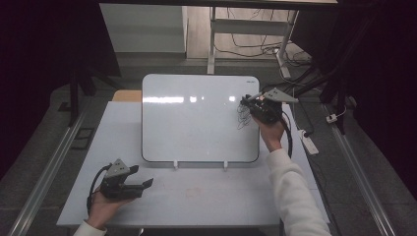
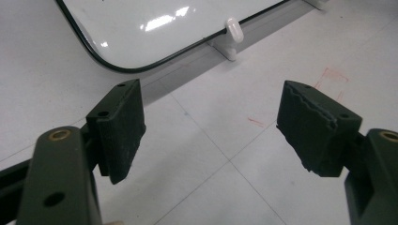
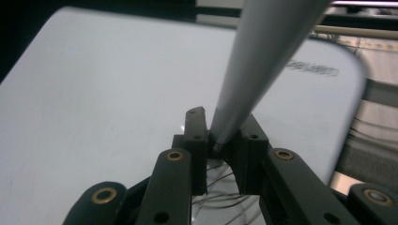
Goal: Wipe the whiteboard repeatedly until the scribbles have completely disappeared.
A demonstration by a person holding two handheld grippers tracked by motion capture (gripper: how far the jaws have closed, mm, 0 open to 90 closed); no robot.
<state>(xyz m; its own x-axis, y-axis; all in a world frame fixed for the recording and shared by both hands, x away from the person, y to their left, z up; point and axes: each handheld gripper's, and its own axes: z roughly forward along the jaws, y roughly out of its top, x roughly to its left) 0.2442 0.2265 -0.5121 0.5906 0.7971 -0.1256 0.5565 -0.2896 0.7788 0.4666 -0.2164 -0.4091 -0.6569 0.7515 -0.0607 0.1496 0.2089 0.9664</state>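
Observation:
A white whiteboard (image 1: 196, 118) stands tilted on the pale table (image 1: 196, 196), held by two white clip feet (image 1: 175, 165). Black scribbles (image 1: 243, 115) mark its right side. My right gripper (image 1: 255, 105) is at that right edge, shut on a grey marker (image 1: 252, 97). In the right gripper view the marker (image 3: 263, 61) rises from between the jaws of the right gripper (image 3: 223, 140), over the board (image 3: 94, 93) and the scribbles (image 3: 220, 192). My left gripper (image 1: 145, 186) rests open at the table's front left. In its own view the left gripper (image 2: 211, 136) holds nothing, near the board's corner (image 2: 141, 23).
Faint red marks (image 2: 328, 77) stain the table in front of the board. A white power strip (image 1: 310, 142) and cables lie on the floor at the right. Another desk frame (image 1: 246, 24) stands behind the table. Metal rails (image 1: 49, 167) run along both sides.

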